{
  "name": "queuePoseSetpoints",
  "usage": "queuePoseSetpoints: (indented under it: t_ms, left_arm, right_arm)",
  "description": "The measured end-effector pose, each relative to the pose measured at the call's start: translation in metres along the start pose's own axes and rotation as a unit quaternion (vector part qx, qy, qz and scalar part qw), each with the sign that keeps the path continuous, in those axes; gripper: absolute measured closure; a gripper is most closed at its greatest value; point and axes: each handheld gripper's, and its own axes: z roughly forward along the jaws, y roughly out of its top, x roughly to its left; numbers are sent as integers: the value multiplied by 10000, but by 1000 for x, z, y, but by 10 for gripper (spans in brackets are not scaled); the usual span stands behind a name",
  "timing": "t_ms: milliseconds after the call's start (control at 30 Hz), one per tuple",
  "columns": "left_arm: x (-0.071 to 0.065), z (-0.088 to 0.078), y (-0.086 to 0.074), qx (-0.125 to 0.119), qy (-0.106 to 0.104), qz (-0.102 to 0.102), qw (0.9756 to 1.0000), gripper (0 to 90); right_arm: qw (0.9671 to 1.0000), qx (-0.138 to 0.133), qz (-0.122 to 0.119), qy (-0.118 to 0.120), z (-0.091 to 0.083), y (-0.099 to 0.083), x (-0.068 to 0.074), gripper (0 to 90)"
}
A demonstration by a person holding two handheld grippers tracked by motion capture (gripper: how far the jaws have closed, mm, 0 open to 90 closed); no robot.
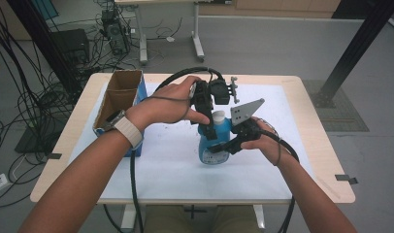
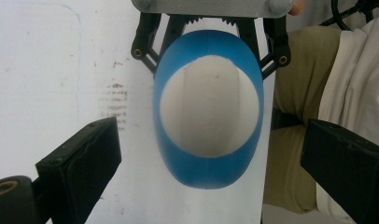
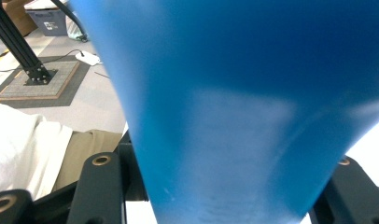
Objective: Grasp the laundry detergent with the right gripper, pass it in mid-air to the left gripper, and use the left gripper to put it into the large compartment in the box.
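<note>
A blue bottle (image 1: 215, 144) with a white cap (image 1: 218, 116) stands upright on the white mat (image 1: 161, 165) at the table's middle. My right gripper (image 1: 220, 146) comes in from the right and is shut on the bottle's body; in the right gripper view the blue bottle (image 3: 234, 116) sits pressed between the right gripper (image 3: 225, 196) jaws. My left gripper (image 1: 210, 127) hangs over the bottle's top, pointing down. In the left gripper view the left gripper (image 2: 211, 156) stands open, its jaws wide on either side of the bottle (image 2: 208, 175) and cap (image 2: 208, 112), touching neither.
An open cardboard box (image 1: 120, 94) with a blue side stands at the table's left edge. The mat covers most of the wooden table (image 1: 311, 126). Cables and a black frame post (image 1: 352, 53) are on the floor beyond. The person's beige trousers (image 2: 295, 116) lie just past the near edge.
</note>
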Motion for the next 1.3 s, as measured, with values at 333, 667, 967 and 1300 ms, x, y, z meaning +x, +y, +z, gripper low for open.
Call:
queuePoseSetpoints:
  t_ms: [333, 667, 967, 1300]
  left_arm:
    - [0, 1, 0, -4, -19, 21, 10000, 57]
    - [-1, 0, -1, -20, -10, 28, 10000, 57]
    - [-1, 1, -1, -20, -4, 40, 10000, 57]
    - [-1, 1, -1, -7, -3, 41, 10000, 58]
  right_arm:
    - [10000, 3, 29, 31, 0, 0, 0, 428]
    - [10000, 13, 27, 19, 0, 0, 0, 428]
    - [10000, 35, 42, 36, 1, -1, 0, 428]
    - [10000, 47, 63, 43, 1, -1, 0, 428]
